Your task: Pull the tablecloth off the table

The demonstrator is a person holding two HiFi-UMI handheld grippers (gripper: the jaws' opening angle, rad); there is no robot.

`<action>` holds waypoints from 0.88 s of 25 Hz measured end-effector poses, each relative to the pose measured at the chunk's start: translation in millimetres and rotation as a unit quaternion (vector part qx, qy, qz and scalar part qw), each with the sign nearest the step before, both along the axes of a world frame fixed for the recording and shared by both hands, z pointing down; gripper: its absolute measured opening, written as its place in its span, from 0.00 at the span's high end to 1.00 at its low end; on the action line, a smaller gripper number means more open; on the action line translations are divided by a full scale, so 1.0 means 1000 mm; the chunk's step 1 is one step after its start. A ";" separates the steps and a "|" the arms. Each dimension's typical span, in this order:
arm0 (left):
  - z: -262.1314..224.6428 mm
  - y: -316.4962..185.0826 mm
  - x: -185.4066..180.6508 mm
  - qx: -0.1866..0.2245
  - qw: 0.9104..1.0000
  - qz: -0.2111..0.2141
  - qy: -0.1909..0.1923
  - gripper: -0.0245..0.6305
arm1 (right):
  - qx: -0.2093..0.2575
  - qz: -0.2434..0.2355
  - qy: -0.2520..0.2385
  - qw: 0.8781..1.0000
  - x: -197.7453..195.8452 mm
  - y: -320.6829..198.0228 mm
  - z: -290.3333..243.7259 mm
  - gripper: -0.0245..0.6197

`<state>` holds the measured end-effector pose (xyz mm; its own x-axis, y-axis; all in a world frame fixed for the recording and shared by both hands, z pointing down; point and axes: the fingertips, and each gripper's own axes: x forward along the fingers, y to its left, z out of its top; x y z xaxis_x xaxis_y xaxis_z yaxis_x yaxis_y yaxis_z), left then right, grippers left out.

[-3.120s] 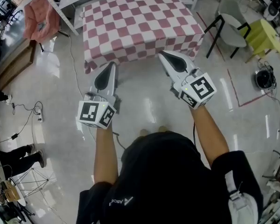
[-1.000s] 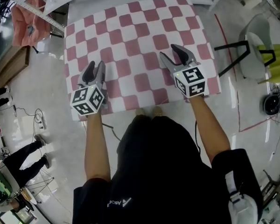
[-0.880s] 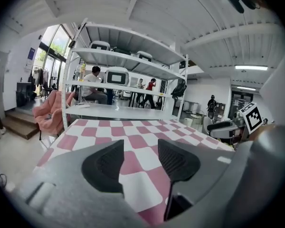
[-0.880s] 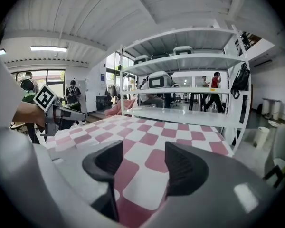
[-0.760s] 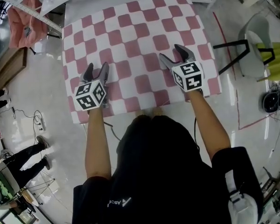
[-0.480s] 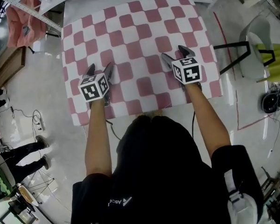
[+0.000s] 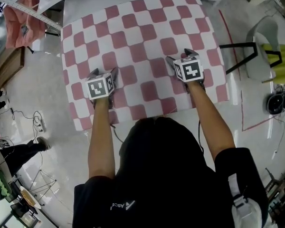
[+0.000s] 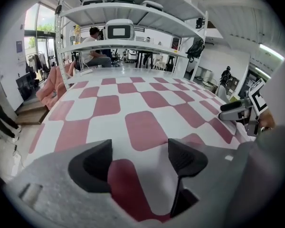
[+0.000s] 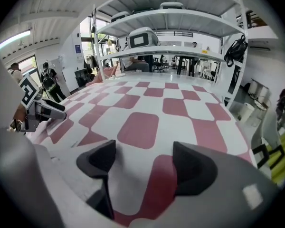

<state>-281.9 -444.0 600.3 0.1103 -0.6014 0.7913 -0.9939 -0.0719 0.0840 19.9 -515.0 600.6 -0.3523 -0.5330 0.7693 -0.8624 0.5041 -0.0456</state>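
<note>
1. Tablecloth [image 7: 133, 32]: pink-and-white checked, spread flat over the worktop, which it hides completely. Its near edge runs just in front of the person.
2. Left claw [image 7: 103, 73]: released, its jaws having just been opening and now standing wide apart. It slants down over the near left part of the tablecloth. Only flat cloth shows between its pads [image 8: 92, 165], and they do not pinch it.
3. Right claw [image 7: 182, 57]: likewise released, jaws just opened wide, slanting down over the near right part. Flat, ungripped cloth lies between them.
4. The two claws sit side by side, well apart.
5. Whether either claw's tips touch the cloth cannot be told.
</note>
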 end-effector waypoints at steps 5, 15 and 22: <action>-0.001 -0.001 0.002 0.003 1.000 0.004 -0.016 0.43 | 0.001 -0.003 0.005 1.000 -0.002 0.000 0.001 0.40; -0.007 -0.004 0.020 0.015 0.999 0.037 -0.018 0.67 | 0.006 -0.037 0.008 0.999 -0.026 0.010 -0.001 0.79; -0.009 -0.004 0.035 0.024 0.999 0.042 -0.006 0.85 | 0.001 -0.021 -0.014 1.000 -0.028 0.013 -0.003 0.96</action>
<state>-247.3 -448.3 591.1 0.1520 -0.6278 0.7633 -0.9852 -0.1584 0.0660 -8.5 -502.5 597.1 -0.3960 -0.5193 0.7573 -0.8389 0.5399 -0.0685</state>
